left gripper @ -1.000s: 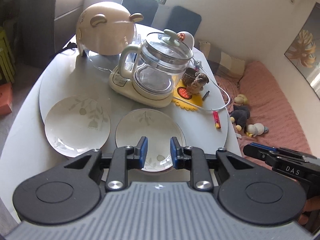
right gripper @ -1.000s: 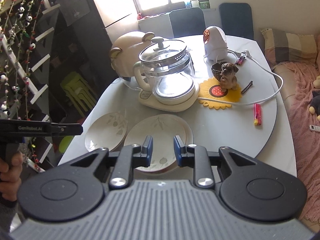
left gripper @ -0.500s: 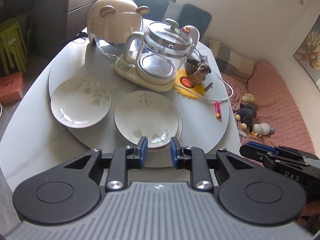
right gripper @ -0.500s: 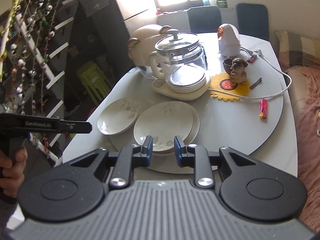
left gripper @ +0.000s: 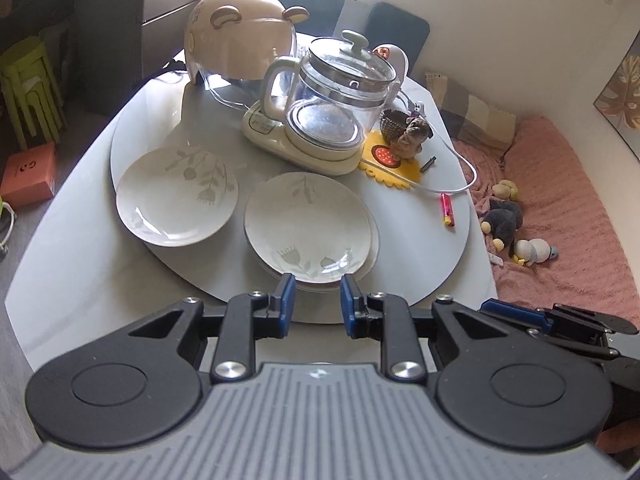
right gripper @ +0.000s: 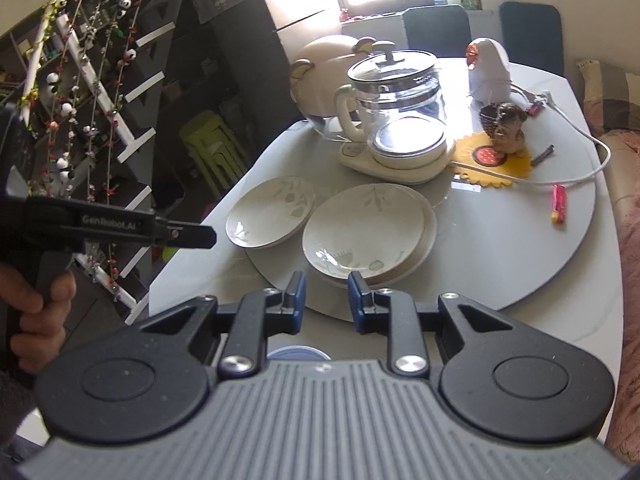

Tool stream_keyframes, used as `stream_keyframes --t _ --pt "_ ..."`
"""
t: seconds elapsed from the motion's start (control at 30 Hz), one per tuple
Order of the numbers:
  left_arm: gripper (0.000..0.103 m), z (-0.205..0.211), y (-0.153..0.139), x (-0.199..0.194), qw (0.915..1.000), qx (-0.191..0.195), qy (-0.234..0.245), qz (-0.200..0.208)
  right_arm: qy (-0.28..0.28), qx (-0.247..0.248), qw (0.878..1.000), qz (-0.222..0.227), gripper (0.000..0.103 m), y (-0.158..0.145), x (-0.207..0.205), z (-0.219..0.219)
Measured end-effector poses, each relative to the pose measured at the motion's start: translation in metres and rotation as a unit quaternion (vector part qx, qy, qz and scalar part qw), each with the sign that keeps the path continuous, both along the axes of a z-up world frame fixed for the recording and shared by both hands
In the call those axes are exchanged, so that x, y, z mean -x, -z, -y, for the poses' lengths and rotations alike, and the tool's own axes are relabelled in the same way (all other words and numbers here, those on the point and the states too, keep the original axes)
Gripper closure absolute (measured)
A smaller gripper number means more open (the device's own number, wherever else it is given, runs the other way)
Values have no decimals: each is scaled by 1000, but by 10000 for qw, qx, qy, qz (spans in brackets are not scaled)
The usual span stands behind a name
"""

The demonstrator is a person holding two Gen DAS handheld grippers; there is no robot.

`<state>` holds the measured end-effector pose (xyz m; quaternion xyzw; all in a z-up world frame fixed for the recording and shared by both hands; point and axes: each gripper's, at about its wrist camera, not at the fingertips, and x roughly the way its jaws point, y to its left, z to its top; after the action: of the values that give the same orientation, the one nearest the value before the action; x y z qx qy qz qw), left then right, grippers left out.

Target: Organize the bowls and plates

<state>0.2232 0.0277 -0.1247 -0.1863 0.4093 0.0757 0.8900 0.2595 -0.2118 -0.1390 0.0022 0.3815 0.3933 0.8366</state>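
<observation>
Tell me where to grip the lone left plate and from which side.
Grip the near rim of the lone plate, coming in low from the table's near edge with the left gripper. The rim flares up off the turntable, probably leaving room for one finger under and one over. The kettle and helmet crowd the far side.

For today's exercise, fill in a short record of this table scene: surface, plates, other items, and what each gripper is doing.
surface: round turntable on a pale table
plates: single plate beside a stack of plates, apart from it
other items: glass kettle, bear-eared appliance, sunflower mat, red tube
left gripper: a gap between its fingers, holding nothing, short of the stack's near rim
right gripper: the same, empty, aimed at the stack
</observation>
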Motion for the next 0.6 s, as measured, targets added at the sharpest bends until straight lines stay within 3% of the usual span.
stream_keyframes --t 0.27,0.6 --pt "76 -29 1 22 9997 72 -240 -30 -179 -19 9998 124 76 -6 1 -32" --pt "76 -88 9 20 9993 45 -282 -226 -108 -15 9999 -127 76 10 -1 -82"
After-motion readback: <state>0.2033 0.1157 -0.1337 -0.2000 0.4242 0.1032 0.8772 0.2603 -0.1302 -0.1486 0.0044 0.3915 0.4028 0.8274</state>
